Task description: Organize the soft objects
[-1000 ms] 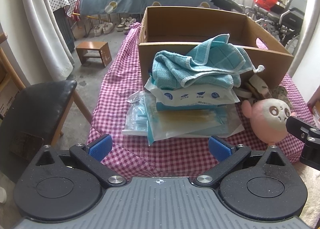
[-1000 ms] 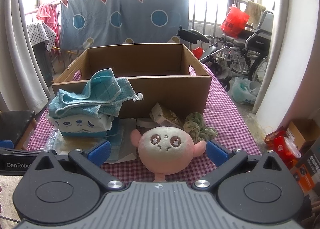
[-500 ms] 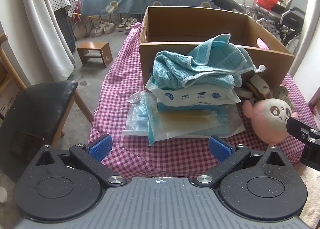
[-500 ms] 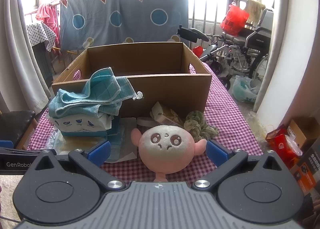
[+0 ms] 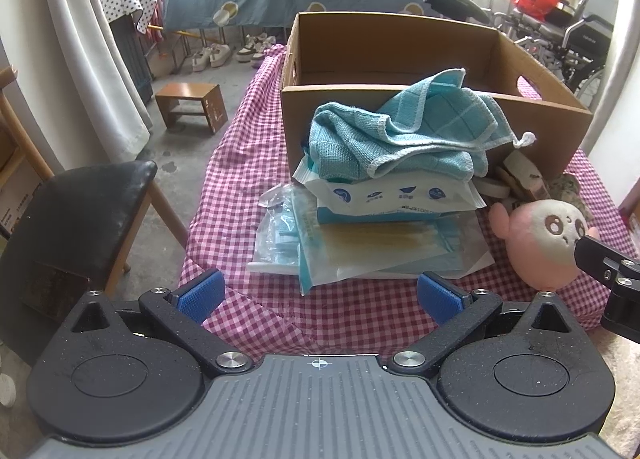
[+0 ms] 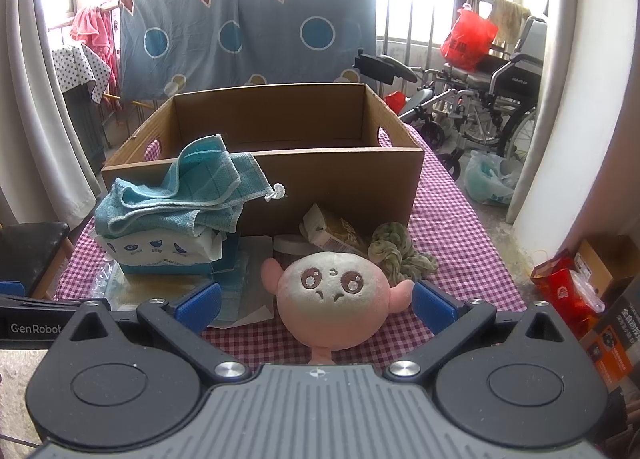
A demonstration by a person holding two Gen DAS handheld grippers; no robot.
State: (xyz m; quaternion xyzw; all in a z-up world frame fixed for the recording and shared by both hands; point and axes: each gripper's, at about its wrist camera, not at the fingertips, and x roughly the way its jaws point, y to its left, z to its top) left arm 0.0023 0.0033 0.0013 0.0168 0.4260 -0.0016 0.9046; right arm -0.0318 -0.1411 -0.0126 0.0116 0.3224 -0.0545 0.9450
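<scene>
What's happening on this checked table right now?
A person holds two grippers near a pile of soft things, and neither grips anything. The right gripper is open, its blue pads on either side of the pink plush toy without visibly closing on it. The left gripper is open too, short of the stack of packets topped by a teal towel. The cardboard box behind them shows nothing inside from these views.

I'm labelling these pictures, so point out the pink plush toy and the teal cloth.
pink plush toy [image 6: 334, 299], right wrist view, its cream face.
teal cloth [image 5: 400, 139], left wrist view, its crumpled middle.
</scene>
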